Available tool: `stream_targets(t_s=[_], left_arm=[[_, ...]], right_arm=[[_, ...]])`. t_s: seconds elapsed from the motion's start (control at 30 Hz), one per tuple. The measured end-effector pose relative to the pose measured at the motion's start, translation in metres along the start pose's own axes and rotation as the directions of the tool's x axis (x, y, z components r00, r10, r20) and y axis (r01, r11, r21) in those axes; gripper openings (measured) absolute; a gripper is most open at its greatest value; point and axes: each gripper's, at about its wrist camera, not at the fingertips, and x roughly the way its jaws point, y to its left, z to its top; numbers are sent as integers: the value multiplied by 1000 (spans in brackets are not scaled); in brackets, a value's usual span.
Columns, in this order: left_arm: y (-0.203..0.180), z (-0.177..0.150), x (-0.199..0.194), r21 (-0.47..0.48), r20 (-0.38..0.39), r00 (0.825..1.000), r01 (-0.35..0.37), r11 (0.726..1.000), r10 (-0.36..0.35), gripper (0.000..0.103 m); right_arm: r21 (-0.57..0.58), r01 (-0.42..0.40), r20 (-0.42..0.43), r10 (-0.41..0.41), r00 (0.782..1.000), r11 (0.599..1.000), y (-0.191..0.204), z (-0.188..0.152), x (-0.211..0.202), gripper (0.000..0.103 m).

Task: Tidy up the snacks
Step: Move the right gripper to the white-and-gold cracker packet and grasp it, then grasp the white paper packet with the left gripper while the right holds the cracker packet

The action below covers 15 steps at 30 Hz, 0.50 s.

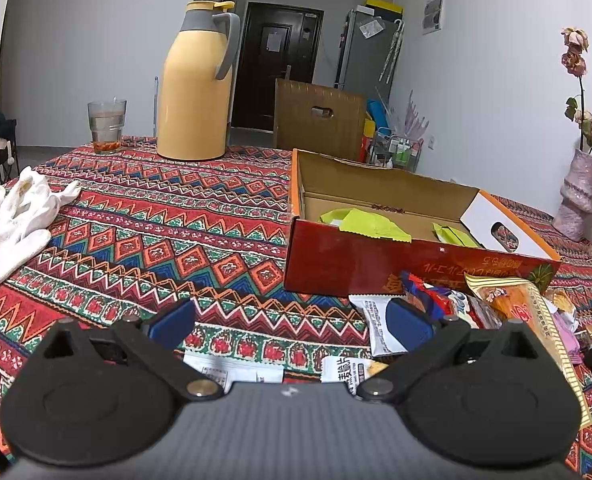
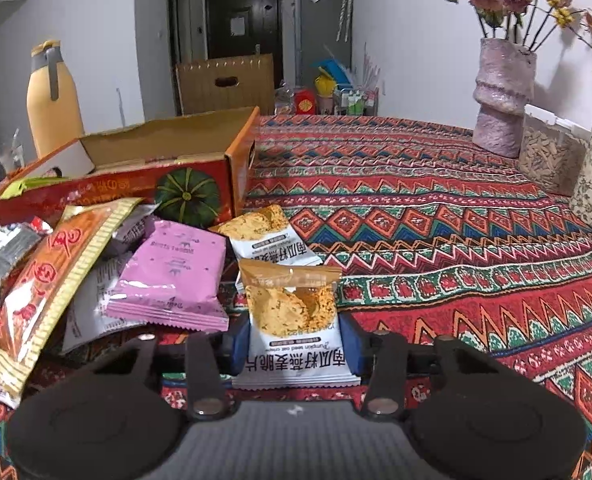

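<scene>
My right gripper pinches an oat crisp packet between its blue pads, just in front of the red cardboard box; my left gripper hangs wide open and empty near that box's front wall; green packets lie inside the box; more snacks, a pink packet among them, are heaped against its front.

1 box, 2 vases.

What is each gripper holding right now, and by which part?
The right gripper is shut on the oat crisp packet, its pads pressing the two side edges of the white lower half. The left gripper stands open and holds nothing.
</scene>
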Motion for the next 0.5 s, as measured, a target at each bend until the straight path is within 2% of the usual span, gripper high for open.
stream_targets(t_s=[0.27,0.5], left_arm=[[1,2,-2,-10,-3,1000,-3,1000,3,103],[9,11,-19,6,-24,1000,0,1000,0,103]], right_arm=[[104,12,141,-27,990,994,1,-4,-30,44],[103,-18,195,-3,981,995,13,-8,-45,44]])
